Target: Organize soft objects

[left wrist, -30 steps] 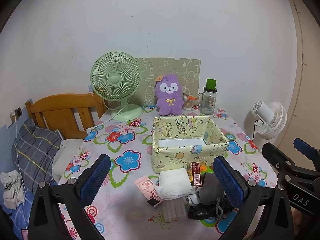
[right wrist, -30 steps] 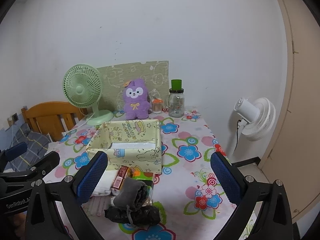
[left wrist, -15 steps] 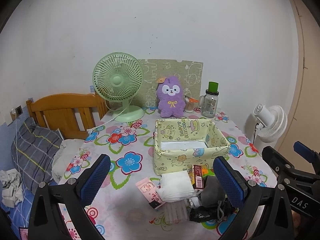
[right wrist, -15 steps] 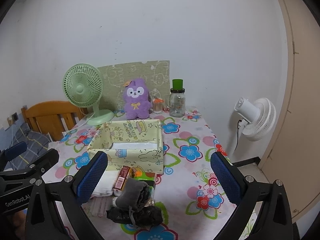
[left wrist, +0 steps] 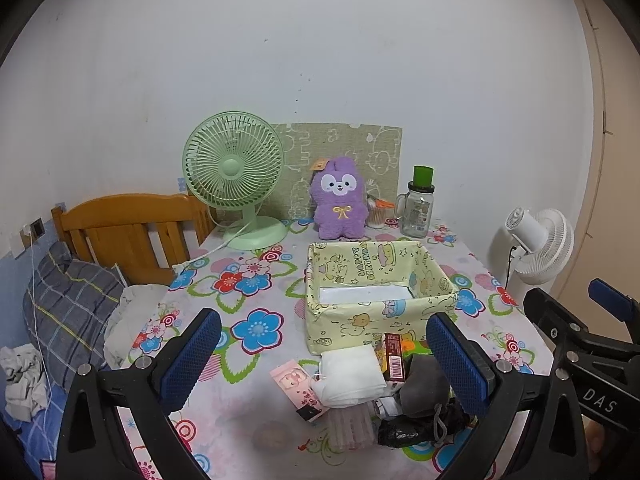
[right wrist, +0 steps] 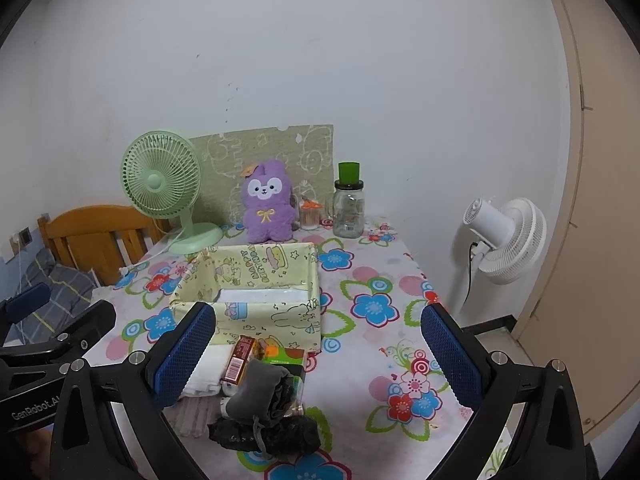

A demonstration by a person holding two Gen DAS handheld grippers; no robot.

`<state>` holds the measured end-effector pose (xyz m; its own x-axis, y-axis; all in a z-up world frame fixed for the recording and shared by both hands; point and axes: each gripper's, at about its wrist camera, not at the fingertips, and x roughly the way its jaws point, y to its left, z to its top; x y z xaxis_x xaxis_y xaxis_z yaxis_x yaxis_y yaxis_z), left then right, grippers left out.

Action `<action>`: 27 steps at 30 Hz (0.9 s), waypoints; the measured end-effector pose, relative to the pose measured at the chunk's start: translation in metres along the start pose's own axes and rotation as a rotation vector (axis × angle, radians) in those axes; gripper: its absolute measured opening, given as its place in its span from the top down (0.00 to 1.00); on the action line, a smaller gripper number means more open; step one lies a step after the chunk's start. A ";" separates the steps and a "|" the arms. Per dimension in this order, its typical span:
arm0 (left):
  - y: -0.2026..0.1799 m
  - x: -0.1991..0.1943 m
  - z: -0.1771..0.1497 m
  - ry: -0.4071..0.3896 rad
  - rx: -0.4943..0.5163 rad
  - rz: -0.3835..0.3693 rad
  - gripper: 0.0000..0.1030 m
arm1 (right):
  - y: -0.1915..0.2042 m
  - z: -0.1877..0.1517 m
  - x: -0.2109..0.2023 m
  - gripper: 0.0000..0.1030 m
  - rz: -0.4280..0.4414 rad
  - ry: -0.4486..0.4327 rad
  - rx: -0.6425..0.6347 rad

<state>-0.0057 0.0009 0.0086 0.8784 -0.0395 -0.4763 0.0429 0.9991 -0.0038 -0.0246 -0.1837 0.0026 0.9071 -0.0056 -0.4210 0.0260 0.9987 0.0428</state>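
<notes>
A yellow cartoon-print fabric box (left wrist: 434, 280) (right wrist: 312, 280) stands mid-table with a white sheet lying inside. In front of it lies a pile: a folded white cloth (left wrist: 352, 374) (right wrist: 206, 370), a grey cloth roll (left wrist: 424, 384) (right wrist: 260, 386), a black bundle (left wrist: 404, 432) (right wrist: 264, 434), a pink ribbed piece (left wrist: 352, 426), a pink packet (left wrist: 296, 388), a red-brown packet (left wrist: 394, 356) (right wrist: 238, 360) and a green carton (right wrist: 290, 356). A purple plush (left wrist: 340, 204) (right wrist: 268, 202) sits at the back. My left gripper (left wrist: 320, 364) and right gripper (right wrist: 316, 358) hover open above the pile, empty.
At the back stand a green desk fan (left wrist: 236, 176) (right wrist: 164, 180), a glass jar with a green lid (left wrist: 418, 210) (right wrist: 349, 208) and a small cup of sticks (right wrist: 310, 216). A white floor fan (left wrist: 538, 244) (right wrist: 506, 240) stands right of the table; a wooden headboard (left wrist: 120, 232) and bedding (left wrist: 68, 304) left.
Both grippers have drawn back and up slightly, so the box and pile sit a little farther off. Nothing on the table has moved.
</notes>
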 end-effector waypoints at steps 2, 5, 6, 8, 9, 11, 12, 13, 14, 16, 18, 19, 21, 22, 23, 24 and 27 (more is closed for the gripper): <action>0.000 0.000 0.000 0.000 -0.001 -0.002 0.00 | 0.000 0.000 0.000 0.00 0.000 -0.001 0.001; -0.001 0.000 -0.001 0.000 0.003 -0.002 0.00 | -0.001 0.000 0.001 0.00 -0.001 0.002 0.002; -0.001 0.000 -0.001 0.000 0.002 -0.003 0.00 | 0.000 0.000 0.001 0.00 -0.002 0.003 0.002; -0.002 -0.001 -0.001 -0.001 0.004 -0.006 0.00 | 0.000 -0.001 0.001 0.00 -0.003 0.004 0.000; -0.001 -0.001 0.000 -0.001 0.004 -0.006 0.00 | 0.000 -0.001 0.001 0.00 -0.004 0.005 0.000; -0.002 -0.001 0.000 -0.001 0.004 -0.007 0.00 | 0.001 -0.001 0.000 0.00 -0.005 0.005 -0.001; -0.002 -0.001 0.000 -0.001 0.003 -0.007 0.00 | 0.001 0.000 0.001 0.00 -0.005 0.005 0.000; -0.002 -0.001 0.000 -0.001 0.003 -0.007 0.00 | 0.001 0.000 0.001 0.00 -0.004 0.005 0.000; -0.003 -0.001 0.000 -0.002 0.004 -0.006 0.00 | 0.001 0.000 0.001 0.00 -0.004 0.005 0.000; -0.002 -0.001 0.000 -0.002 0.004 -0.006 0.00 | 0.002 0.000 0.000 0.00 -0.006 0.003 -0.001; -0.002 -0.001 0.000 -0.001 0.003 -0.007 0.00 | 0.001 0.000 0.000 0.00 -0.007 0.003 -0.001; -0.002 -0.001 -0.001 -0.002 0.004 -0.007 0.00 | 0.001 0.000 0.000 0.00 -0.007 0.004 -0.001; -0.002 -0.001 -0.001 -0.003 0.004 -0.006 0.00 | 0.002 0.000 0.000 0.00 -0.008 0.003 -0.001; -0.003 -0.002 -0.001 -0.004 0.005 -0.006 0.00 | 0.001 0.000 0.000 0.00 -0.007 0.003 -0.001; -0.003 -0.002 -0.001 -0.004 0.004 -0.007 0.00 | 0.001 0.000 0.000 0.00 -0.007 0.002 -0.001; -0.003 -0.002 -0.001 -0.004 0.004 -0.007 0.00 | 0.002 0.000 -0.001 0.00 -0.006 0.002 -0.001; -0.003 -0.002 -0.001 -0.003 0.005 -0.009 0.00 | 0.002 0.000 0.000 0.00 -0.008 0.003 -0.002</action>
<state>-0.0080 -0.0021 0.0083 0.8795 -0.0484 -0.4735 0.0532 0.9986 -0.0032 -0.0252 -0.1821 0.0025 0.9057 -0.0138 -0.4236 0.0328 0.9988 0.0376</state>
